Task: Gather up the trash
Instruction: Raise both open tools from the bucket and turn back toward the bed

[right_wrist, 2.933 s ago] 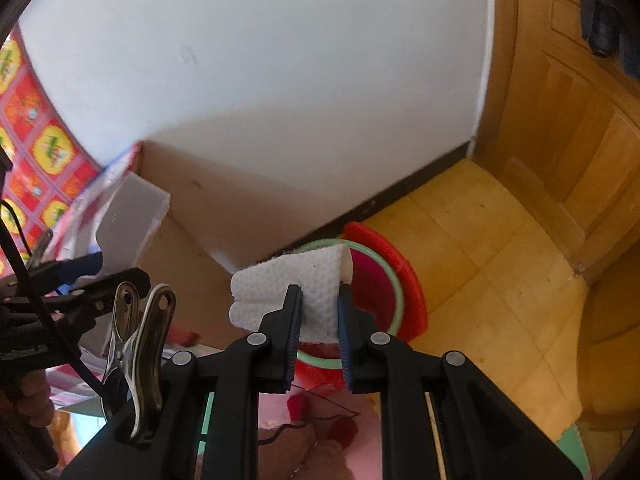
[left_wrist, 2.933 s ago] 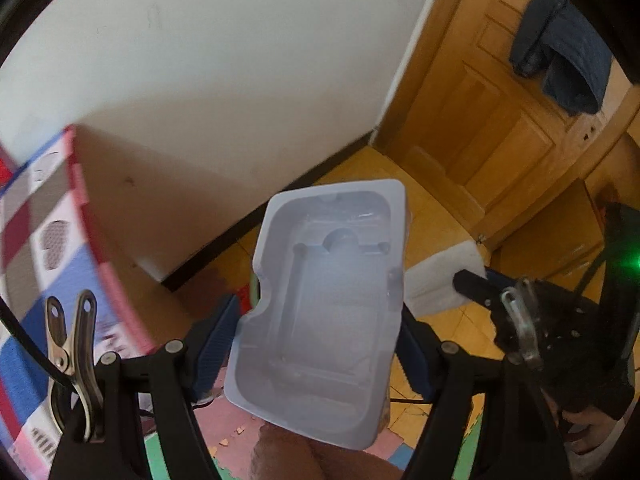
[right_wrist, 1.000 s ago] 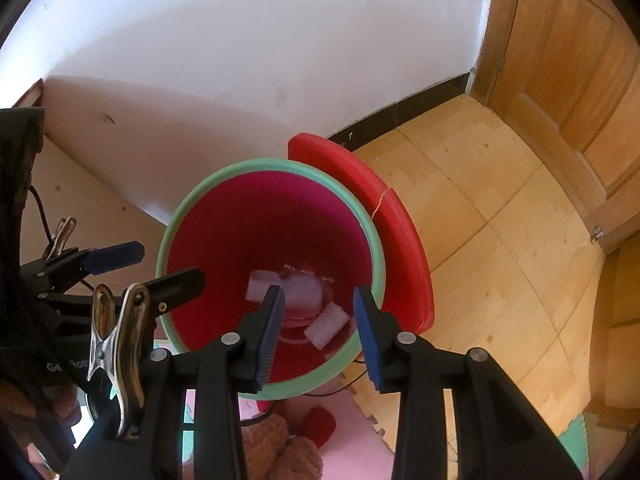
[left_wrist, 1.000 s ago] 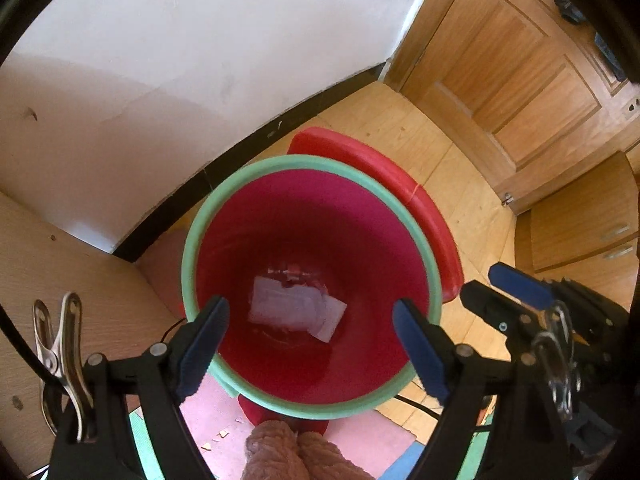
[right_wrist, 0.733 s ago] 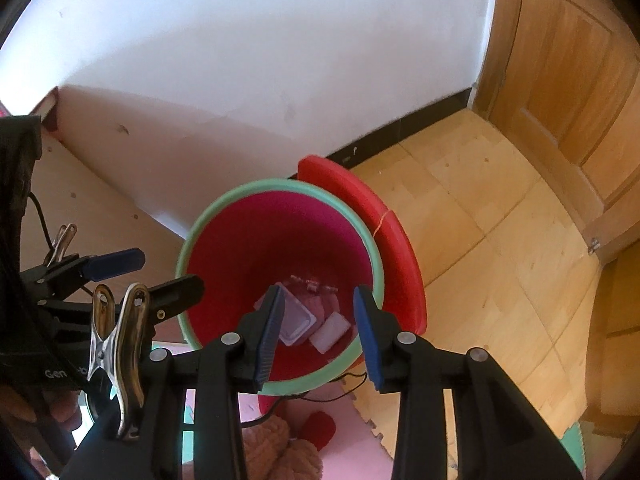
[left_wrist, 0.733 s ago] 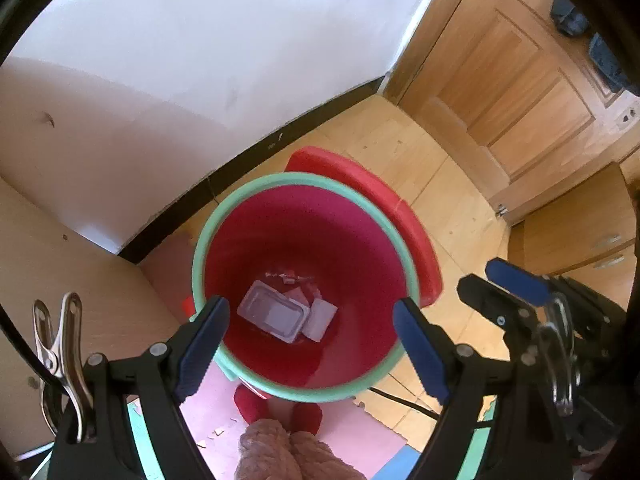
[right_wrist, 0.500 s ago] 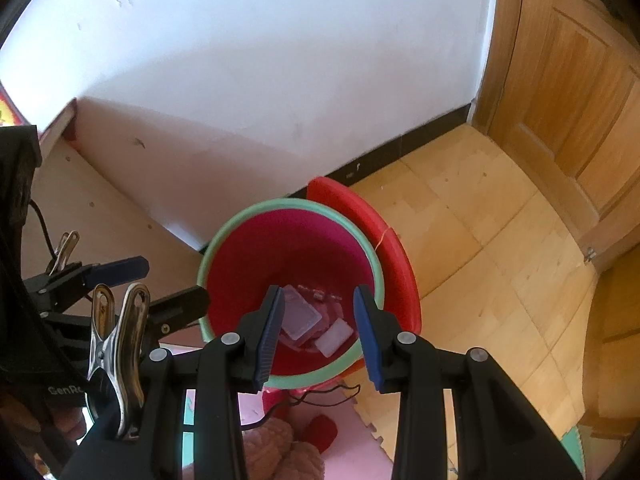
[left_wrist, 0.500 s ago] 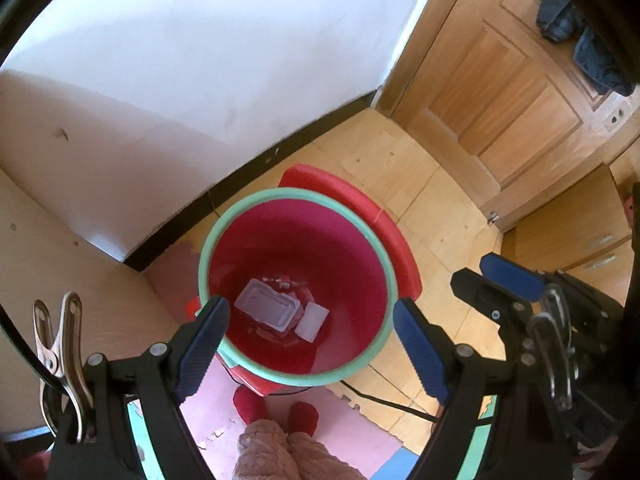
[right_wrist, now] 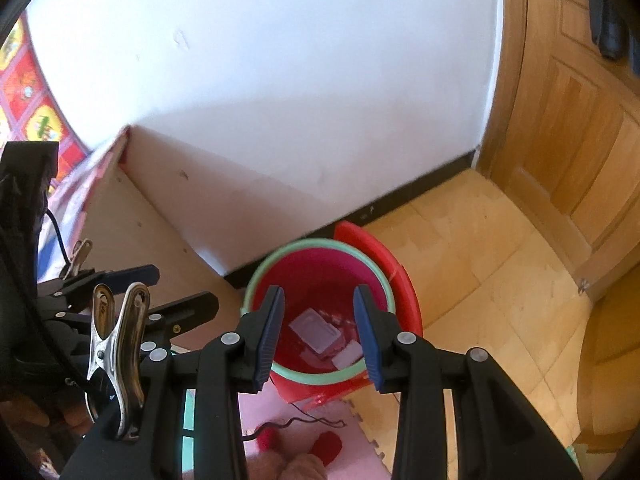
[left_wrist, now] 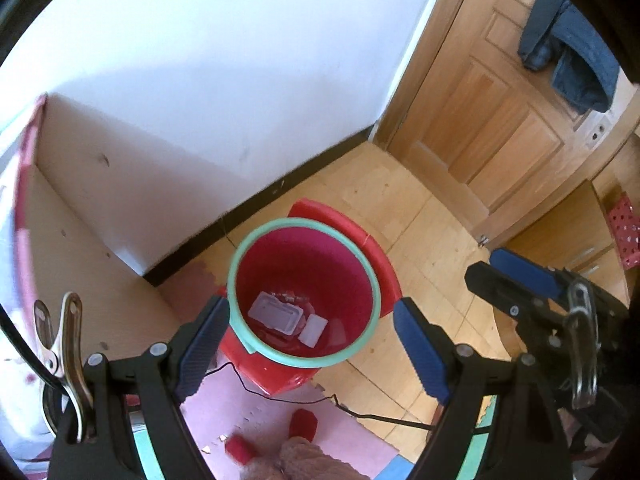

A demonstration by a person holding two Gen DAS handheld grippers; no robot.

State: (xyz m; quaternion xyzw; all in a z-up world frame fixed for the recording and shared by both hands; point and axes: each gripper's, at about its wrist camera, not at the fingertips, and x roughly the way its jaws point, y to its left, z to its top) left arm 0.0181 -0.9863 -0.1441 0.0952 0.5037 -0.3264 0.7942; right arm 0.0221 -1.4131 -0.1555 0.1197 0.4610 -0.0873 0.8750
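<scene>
Both loads were dropped: the left gripper [left_wrist: 306, 334] and right gripper [right_wrist: 318, 330] had pulled up and away, jaws spread and empty, with the plastic tray [left_wrist: 275, 312] and folded tissue [left_wrist: 313, 330] lying in the red bin [left_wrist: 304, 292] at frame centre, so that haul looked binned

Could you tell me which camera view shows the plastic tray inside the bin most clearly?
The left wrist view: the plastic tray lies unobstructed on the floor of the red bin. The right wrist view shows it too, smaller, between the open right claw fingers.
</scene>
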